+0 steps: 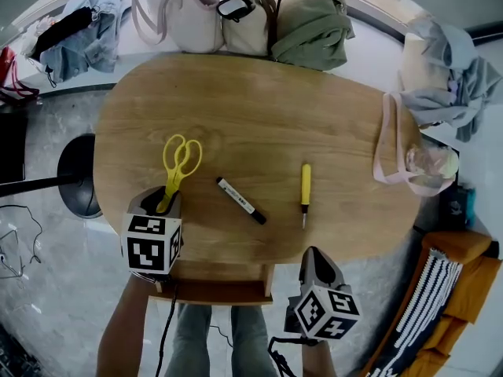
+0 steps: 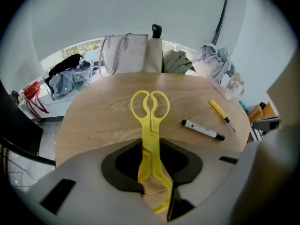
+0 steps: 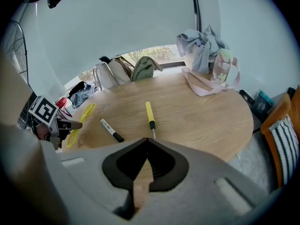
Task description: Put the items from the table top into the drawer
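The yellow scissors (image 1: pixel 174 183) lie on the oval wooden table (image 1: pixel 259 108), near its front-left edge, finger rings pointing away from the person. Their blade end runs straight into the left gripper (image 1: pixel 165 199). In the left gripper view the jaws are closed on the blades, a pad against each side, and the rings stick out beyond the tips. The scissors rest flat on the wood.

Just right of them lies a black-and-white marker (image 1: pixel 240 200), set on a slant with its black cap toward the person. Farther right lies a yellow screwdriver (image 1: pixel 305 191), shaft toward the near edge. The two are apart, and neither touches a gripper.

The right gripper (image 1: pixel 314 258) hangs off the table's front edge, just short of the screwdriver's tip. Its jaws are pressed together with nothing between them.

Past the far edge stand pale bags (image 1: pixel 189 18) and a green bundle (image 1: pixel 310 26). A pink strap (image 1: pixel 389 144) is draped over the right end of the table.
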